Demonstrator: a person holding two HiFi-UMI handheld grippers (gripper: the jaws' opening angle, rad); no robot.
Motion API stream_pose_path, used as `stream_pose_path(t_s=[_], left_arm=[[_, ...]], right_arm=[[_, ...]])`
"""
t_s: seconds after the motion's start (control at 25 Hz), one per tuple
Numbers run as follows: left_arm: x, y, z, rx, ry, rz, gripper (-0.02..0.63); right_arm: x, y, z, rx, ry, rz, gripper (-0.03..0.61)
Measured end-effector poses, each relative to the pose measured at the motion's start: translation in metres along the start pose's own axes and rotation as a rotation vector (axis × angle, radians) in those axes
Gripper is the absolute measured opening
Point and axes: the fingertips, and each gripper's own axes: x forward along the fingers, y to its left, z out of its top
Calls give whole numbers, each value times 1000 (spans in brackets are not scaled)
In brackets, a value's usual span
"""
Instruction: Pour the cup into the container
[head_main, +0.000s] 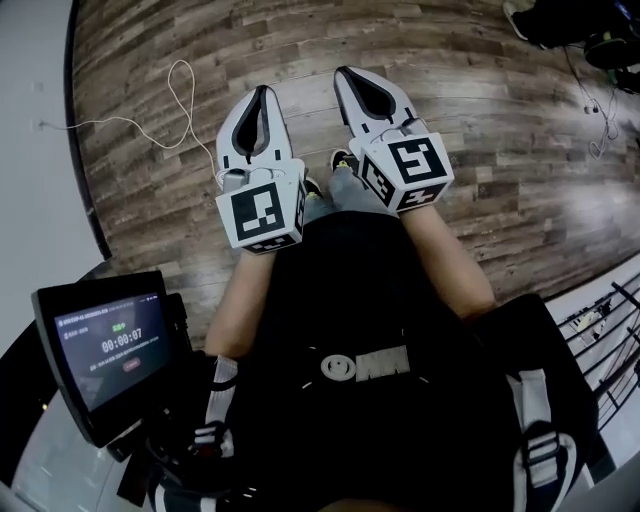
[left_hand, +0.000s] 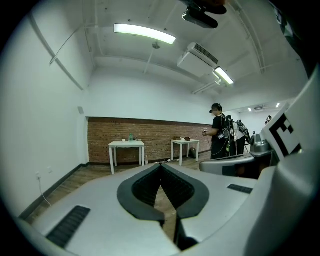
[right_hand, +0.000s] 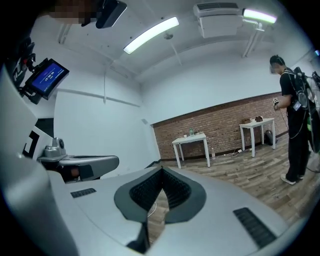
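A person stands on a wooden floor (head_main: 480, 120) with the left gripper (head_main: 262, 92) and the right gripper (head_main: 345, 72) held out side by side, close but apart; each gripper's jaws are pressed together at the tips, with nothing between them. Neither cup nor container is in reach or plainly in sight; across the room, against a brick wall (left_hand: 150, 131), a white table (left_hand: 126, 144) carries a few small objects, too small to tell apart; a second table (left_hand: 185, 142) stands beside it, near another person (left_hand: 219, 135). A small screen (head_main: 110, 345) shows at the wearer's left hip; a thin cable (head_main: 180, 95) lies on the floor. By the look of it, the pour has not begun; finding, gripping and tipping the cup are all left to do.
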Motion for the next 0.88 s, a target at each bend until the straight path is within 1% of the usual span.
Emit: stream_pose_path(t_s=[0.12, 0.2, 0.28, 0.44, 0.56, 0.64, 0.76, 0.88], left_arm=[[26, -4, 3, -8, 23, 12, 3], [34, -17, 7, 4, 19, 13, 3], [45, -20, 11, 11, 20, 9, 3], [82, 9, 24, -3, 51, 10, 3], [72, 2, 19, 2, 35, 18, 3], [69, 18, 15, -9, 26, 16, 3], [82, 51, 17, -32, 26, 4, 3], [88, 62, 17, -37, 20, 5, 3]], right_arm=[[15, -20, 5, -18, 8, 8, -5], [13, -30, 7, -38, 7, 18, -5], [21, -37, 10, -22, 9, 26, -5], [68, -42, 25, 9, 44, 28, -5], [57, -42, 18, 3, 29, 33, -5], [66, -31, 15, -7, 31, 26, -5], [98, -20, 20, -20, 47, 8, -5], [107, -18, 23, -43, 51, 1, -5]])
